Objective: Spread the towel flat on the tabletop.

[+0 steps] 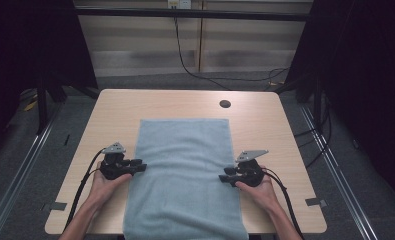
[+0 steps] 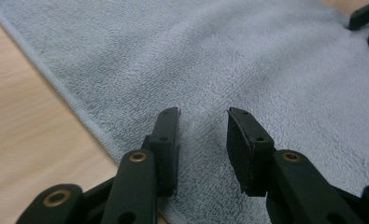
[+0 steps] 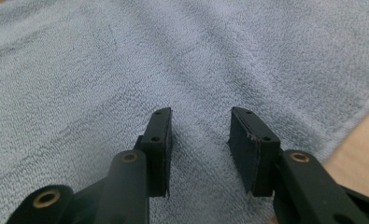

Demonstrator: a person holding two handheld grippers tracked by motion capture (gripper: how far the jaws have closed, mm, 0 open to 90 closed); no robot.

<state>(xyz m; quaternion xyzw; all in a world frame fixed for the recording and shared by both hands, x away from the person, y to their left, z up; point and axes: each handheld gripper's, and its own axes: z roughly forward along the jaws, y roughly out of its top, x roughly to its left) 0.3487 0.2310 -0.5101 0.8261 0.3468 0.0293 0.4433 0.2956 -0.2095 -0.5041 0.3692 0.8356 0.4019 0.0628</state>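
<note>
Across the middle of the table (image 1: 110,107), a light blue towel (image 1: 185,175) lies flat, its long axis running from the far side to the person's edge, where it hangs over. From above, the left gripper (image 1: 141,166) sits at the towel's left edge and the right gripper (image 1: 224,177) at its right edge, both pointing inward. Each gripper view shows its jaws parted over the pile with nothing between them.

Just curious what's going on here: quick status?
Left gripper and right gripper open, at towel's side edges. Blue towel flat on table. Nothing in the way.
</note>
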